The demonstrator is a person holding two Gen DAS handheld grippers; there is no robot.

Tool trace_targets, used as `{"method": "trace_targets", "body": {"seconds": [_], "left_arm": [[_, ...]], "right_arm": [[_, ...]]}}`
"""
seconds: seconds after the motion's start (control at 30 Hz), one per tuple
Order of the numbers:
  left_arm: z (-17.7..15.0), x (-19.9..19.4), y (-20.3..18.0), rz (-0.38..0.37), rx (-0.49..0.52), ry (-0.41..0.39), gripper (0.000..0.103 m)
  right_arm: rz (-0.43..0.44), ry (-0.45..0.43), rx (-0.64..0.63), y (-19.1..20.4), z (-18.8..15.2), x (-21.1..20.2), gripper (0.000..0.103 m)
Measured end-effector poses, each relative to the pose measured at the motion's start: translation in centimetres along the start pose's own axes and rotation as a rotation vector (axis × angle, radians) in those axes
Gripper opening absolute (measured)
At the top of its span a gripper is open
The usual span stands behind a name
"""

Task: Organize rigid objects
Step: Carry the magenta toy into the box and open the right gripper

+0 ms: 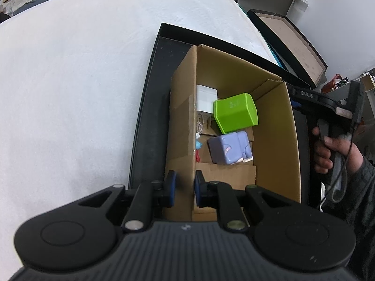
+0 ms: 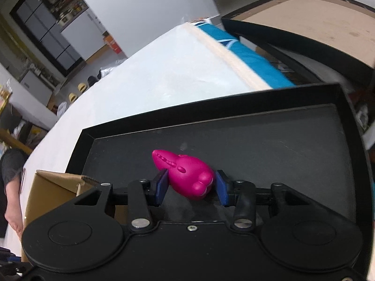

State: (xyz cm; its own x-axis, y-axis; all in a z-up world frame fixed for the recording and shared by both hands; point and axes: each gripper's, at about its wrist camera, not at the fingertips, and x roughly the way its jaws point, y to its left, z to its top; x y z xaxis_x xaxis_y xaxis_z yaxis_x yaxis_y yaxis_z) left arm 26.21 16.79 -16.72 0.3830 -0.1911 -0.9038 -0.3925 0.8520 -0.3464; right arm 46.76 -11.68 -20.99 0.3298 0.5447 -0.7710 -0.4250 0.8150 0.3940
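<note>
On the black tray's floor [image 2: 269,145] lay a magenta crocodile toy [image 2: 187,174], its blunt end clamped between the blue pads of the right gripper [image 2: 191,188]. Left of it stood an open cardboard box [image 1: 276,126] holding a green cube [image 1: 235,112], a lilac block [image 1: 230,148] and a white charger [image 1: 206,99]. The left gripper [image 1: 184,188] was pinched on the box's near wall. Under the tray spread a white tabletop [image 1: 82,82].
</note>
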Motion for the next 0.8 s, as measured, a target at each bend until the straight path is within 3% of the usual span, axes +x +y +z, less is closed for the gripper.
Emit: {"method": "trace_targets", "body": {"seconds": [0.43, 0.8], "left_arm": [[-0.2, -0.1, 0.0, -0.002, 0.009, -0.010, 0.015], [-0.4, -0.4, 0.3, -0.019, 0.005, -0.016, 0.015]], "right_arm": [[-0.001, -0.044, 0.050, -0.9, -1.6, -5.6, 0.042], [0.052, -0.051, 0.033, 2.5, -2.2, -10.1, 0.042]]}}
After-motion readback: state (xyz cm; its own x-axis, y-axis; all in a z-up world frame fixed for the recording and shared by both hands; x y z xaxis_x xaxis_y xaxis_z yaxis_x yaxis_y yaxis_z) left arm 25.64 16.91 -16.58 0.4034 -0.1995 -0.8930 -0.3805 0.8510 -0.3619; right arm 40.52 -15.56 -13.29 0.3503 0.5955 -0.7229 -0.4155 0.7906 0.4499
